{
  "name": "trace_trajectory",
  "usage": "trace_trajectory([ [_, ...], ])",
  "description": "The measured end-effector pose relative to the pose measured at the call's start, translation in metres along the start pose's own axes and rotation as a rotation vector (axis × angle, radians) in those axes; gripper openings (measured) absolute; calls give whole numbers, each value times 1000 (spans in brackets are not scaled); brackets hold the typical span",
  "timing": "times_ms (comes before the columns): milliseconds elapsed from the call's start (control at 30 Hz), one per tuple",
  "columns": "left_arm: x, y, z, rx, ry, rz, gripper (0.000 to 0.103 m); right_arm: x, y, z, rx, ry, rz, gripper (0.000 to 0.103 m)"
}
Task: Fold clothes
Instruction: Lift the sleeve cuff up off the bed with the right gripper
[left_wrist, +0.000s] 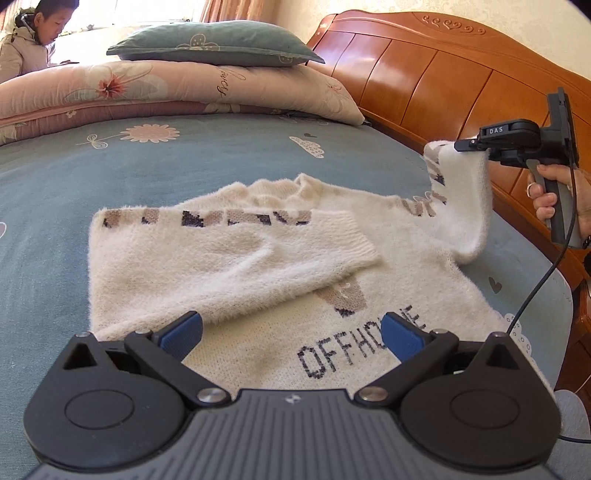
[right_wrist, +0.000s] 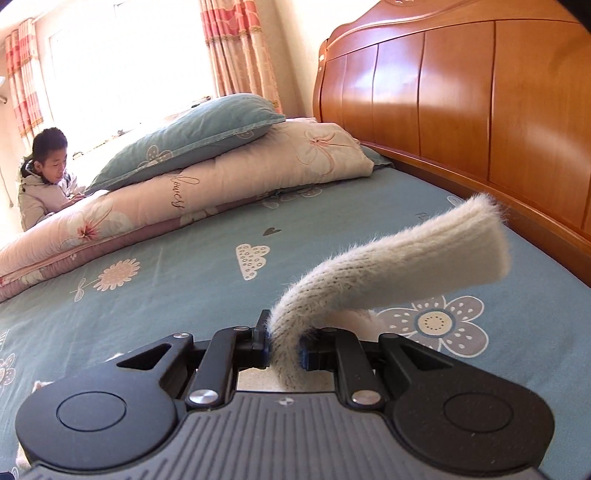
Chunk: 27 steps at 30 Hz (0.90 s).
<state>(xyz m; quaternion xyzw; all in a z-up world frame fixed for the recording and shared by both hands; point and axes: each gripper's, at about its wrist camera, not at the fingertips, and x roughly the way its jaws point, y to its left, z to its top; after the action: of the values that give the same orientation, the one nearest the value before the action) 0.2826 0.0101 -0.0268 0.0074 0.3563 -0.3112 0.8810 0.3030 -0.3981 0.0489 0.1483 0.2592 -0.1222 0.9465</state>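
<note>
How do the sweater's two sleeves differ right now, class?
The left sleeve lies folded flat across the sweater; the right sleeve is lifted off the bed. The left sleeve is free; the right sleeve's cuff is pinched in the right hand-held gripper. Both are fuzzy cream knit.

Your left gripper (left_wrist: 291, 334) hangs wide open over the near sweater (left_wrist: 236, 254); at right, your right gripper (left_wrist: 471, 144) pinches its lifted sleeve (left_wrist: 461, 192).
</note>
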Motion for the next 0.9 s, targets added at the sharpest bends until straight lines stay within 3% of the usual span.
trace_trajectory([
  [533, -34, 31, 15, -64, -95, 73, 102, 32, 135, -32, -195, 87, 151, 16],
  [900, -44, 56, 19, -127, -128, 103, 102, 44, 177, -87, -443, 85, 127, 16],
])
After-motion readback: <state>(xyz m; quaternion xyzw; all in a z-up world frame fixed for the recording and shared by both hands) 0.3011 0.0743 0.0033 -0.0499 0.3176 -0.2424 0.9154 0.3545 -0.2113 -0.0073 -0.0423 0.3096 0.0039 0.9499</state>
